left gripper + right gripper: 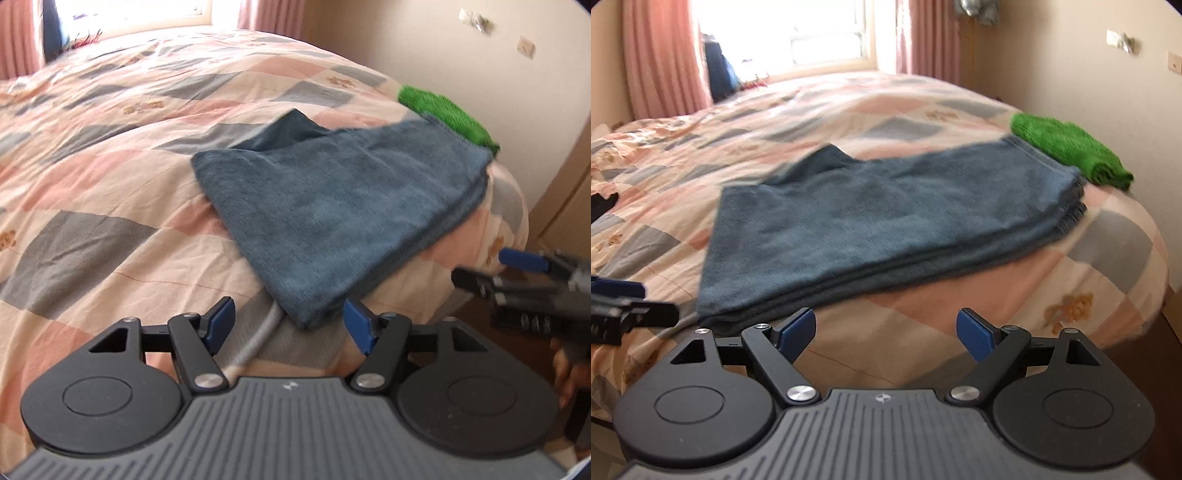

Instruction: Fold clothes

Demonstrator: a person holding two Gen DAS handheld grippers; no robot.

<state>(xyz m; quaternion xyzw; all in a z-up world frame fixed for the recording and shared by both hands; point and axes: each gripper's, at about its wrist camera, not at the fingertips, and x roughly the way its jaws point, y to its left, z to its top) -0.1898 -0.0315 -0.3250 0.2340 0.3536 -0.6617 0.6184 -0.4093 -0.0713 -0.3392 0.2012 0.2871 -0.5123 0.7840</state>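
Observation:
A blue-grey towel (332,210) lies folded in several layers on the patchwork bed cover (110,184), near the bed's near corner; it also shows in the right wrist view (886,225). One back corner of it sticks up unevenly. My left gripper (290,323) is open and empty, just short of the towel's near corner. My right gripper (886,332) is open and empty, a little in front of the towel's layered near edge. The right gripper also shows at the right of the left wrist view (491,269), and the left gripper at the left of the right wrist view (639,299).
A folded green towel (1071,151) lies at the bed's far right edge, next to the blue towel. A grey cord (258,336) runs out from under the towel's near corner. A dark item (602,205) lies at the left. A wall stands to the right, a curtained window behind.

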